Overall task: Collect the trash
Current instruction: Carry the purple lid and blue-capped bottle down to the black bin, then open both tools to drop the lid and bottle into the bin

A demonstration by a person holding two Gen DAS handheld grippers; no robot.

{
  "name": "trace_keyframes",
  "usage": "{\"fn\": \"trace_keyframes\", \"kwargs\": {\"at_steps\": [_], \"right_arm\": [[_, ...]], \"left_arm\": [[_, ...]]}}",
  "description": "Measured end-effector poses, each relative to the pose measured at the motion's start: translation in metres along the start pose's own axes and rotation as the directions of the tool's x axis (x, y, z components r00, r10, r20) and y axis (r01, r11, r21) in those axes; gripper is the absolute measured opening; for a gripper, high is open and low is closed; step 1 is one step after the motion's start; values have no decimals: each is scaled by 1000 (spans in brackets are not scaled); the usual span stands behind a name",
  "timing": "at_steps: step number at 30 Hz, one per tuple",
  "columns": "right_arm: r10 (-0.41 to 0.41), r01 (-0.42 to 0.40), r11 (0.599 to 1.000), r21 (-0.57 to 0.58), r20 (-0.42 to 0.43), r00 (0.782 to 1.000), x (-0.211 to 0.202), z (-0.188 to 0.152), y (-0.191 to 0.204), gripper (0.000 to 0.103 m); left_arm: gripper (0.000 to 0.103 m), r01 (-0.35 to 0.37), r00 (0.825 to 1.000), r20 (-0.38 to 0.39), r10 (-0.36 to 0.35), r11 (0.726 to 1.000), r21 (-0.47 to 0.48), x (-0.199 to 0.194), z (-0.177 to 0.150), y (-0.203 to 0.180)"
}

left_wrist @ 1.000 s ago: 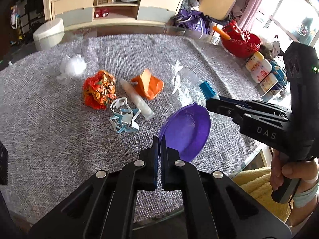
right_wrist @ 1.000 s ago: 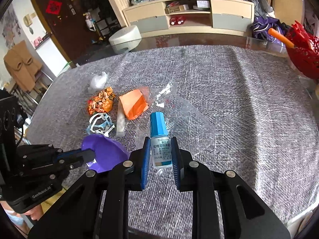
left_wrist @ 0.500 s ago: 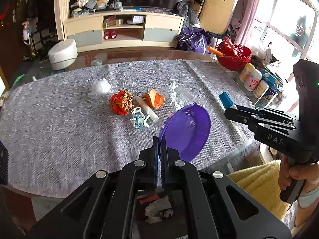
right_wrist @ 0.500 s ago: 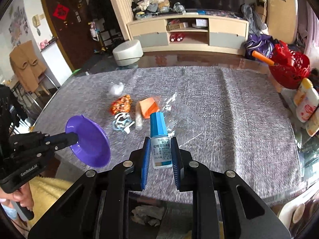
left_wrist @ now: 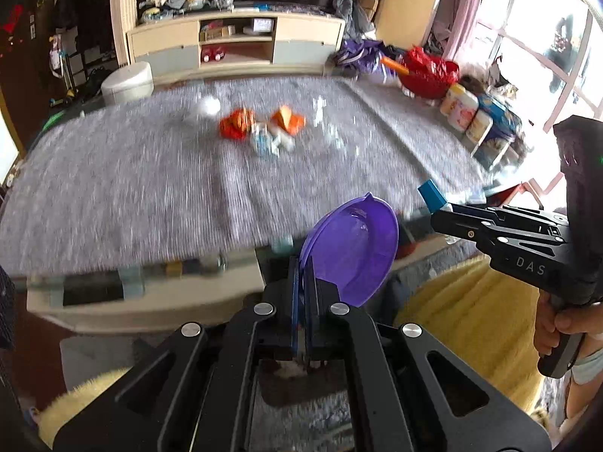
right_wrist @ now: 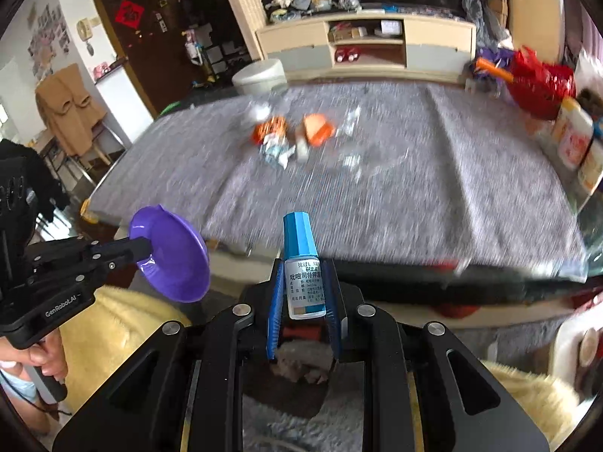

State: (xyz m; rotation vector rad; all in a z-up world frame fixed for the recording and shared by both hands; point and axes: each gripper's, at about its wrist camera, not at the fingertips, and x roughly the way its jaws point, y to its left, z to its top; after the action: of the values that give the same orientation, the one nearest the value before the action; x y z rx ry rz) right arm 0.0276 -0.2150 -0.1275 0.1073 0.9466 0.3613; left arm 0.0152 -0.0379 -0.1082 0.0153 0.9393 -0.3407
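Note:
My left gripper (left_wrist: 301,263) is shut on the rim of a purple plastic bowl (left_wrist: 352,246), held off the near edge of the table; the same bowl (right_wrist: 171,252) shows at lower left in the right wrist view. My right gripper (right_wrist: 303,267) is shut on a small white bottle with a blue cap (right_wrist: 303,263), also off the table's near edge; its blue cap (left_wrist: 431,196) pokes out in the left wrist view. Blurred trash lies far back on the grey tablecloth (left_wrist: 150,188): an orange wrapper (left_wrist: 235,128), an orange packet (left_wrist: 288,120), a white wad (left_wrist: 209,105) and clear plastic (left_wrist: 331,128).
A red basket (left_wrist: 429,73) and several bottles and boxes (left_wrist: 475,120) line the table's right edge. A dark bin with scraps (right_wrist: 301,369) sits below the grippers. Yellow fuzzy fabric (left_wrist: 471,309) lies at lower right. A cabinet (right_wrist: 365,45) stands behind the table.
Both grippers have pulled back from over the table to beyond its near edge, carrying the bowl and the bottle. The trash pile now looks smaller and farther away.

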Motion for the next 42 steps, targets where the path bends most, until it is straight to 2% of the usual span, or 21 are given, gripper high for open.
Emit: {"fn": "trace_keyframes", "kwargs": {"at_steps": [8, 15, 25, 35, 37, 39, 40, 42], "right_arm": [[17, -15, 1000, 21, -91, 996, 26, -41, 7, 22], [36, -28, 998, 49, -159, 987, 52, -65, 9, 22], [102, -67, 989, 132, -282, 954, 101, -82, 4, 22], [105, -57, 986, 157, -323, 941, 122, -77, 0, 24], [102, -52, 986, 160, -323, 941, 124, -74, -3, 24], [98, -46, 985, 166, -320, 942, 125, -71, -5, 26], [93, -41, 985, 167, -316, 944, 125, -69, -7, 29], [75, -25, 986, 164, -306, 949, 123, -66, -8, 45]], "left_arm": [[1, 4, 992, -122, -8, 999, -40, 33, -62, 6], [1, 11, 976, -215, -20, 999, -40, 67, -91, 1], [1, 21, 950, -309, -37, 998, -57, 104, -105, 6], [4, 22, 930, -364, -48, 997, -75, 126, -106, 13], [10, 18, 927, -372, -47, 997, -79, 129, -105, 15], [25, 17, 927, -372, -47, 997, -81, 129, -104, 16], [29, 18, 927, -372, -48, 996, -83, 130, -103, 17], [43, 12, 927, -373, -42, 997, -83, 130, -101, 18]]}}
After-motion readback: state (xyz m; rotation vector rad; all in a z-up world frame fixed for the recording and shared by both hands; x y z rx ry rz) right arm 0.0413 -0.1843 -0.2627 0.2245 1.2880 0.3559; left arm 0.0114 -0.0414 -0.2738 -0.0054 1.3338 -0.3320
